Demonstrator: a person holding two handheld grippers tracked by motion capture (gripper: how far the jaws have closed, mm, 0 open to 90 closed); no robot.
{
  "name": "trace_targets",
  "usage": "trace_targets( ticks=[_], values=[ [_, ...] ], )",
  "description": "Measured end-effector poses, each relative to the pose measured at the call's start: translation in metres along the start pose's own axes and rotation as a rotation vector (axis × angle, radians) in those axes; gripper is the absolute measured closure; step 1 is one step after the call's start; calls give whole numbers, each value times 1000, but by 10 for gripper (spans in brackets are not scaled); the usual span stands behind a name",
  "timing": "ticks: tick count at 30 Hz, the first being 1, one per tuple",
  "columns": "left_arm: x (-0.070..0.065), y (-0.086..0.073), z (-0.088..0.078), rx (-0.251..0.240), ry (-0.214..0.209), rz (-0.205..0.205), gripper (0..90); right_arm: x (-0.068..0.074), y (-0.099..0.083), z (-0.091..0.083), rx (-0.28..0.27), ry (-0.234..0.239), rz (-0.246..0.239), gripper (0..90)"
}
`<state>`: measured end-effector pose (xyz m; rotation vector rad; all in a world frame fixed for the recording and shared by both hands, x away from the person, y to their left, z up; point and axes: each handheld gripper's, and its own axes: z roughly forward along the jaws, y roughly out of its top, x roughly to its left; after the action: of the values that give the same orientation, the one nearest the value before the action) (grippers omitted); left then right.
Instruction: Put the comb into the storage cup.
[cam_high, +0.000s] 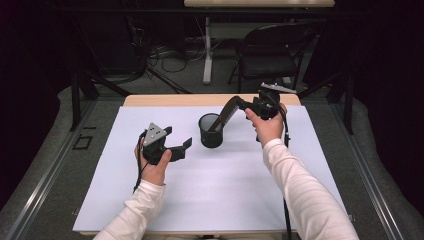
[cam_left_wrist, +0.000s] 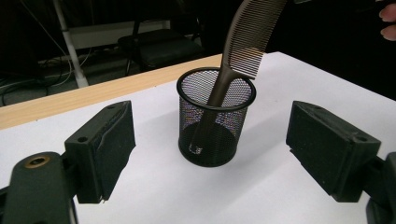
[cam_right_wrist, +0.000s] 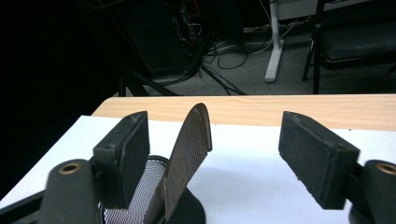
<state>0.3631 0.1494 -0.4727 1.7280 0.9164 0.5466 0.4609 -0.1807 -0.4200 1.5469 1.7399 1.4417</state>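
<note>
A black mesh cup (cam_high: 210, 136) stands upright on the white sheet (cam_high: 225, 195), a little behind its middle. A dark comb (cam_high: 227, 112) stands in the cup handle down and leans to the right, with its toothed end sticking out. My right gripper (cam_high: 248, 106) is open around that top end; in the right gripper view the comb (cam_right_wrist: 187, 158) rests by the left jaw, far from the right one. My left gripper (cam_high: 176, 138) hovers open to the left of the cup. The left gripper view looks between its wide jaws at the cup (cam_left_wrist: 233, 100) and comb (cam_left_wrist: 243, 42).
The sheet covers a wooden table whose bare strip (cam_high: 200, 100) shows along the far edge. Behind the table stand a black folding chair (cam_high: 270, 55), a white desk leg (cam_high: 207, 50) and loose cables on the floor.
</note>
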Motion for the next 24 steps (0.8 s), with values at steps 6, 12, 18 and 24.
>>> trace_targets(
  ticks=[6,12,18,24],
  values=[
    [1,0,-1,-1,2,-4,157,0,3,-6,13,-7,-25,188],
    [2,1,-2,-5,2,-7,157,5,2,-13,63,-1,-113,143],
    [4,2,-3,-9,0,-11,157,12,3,-21,51,10,-119,142],
    [6,3,-5,-8,-3,-13,158,17,4,-29,56,7,-149,139]
  ],
)
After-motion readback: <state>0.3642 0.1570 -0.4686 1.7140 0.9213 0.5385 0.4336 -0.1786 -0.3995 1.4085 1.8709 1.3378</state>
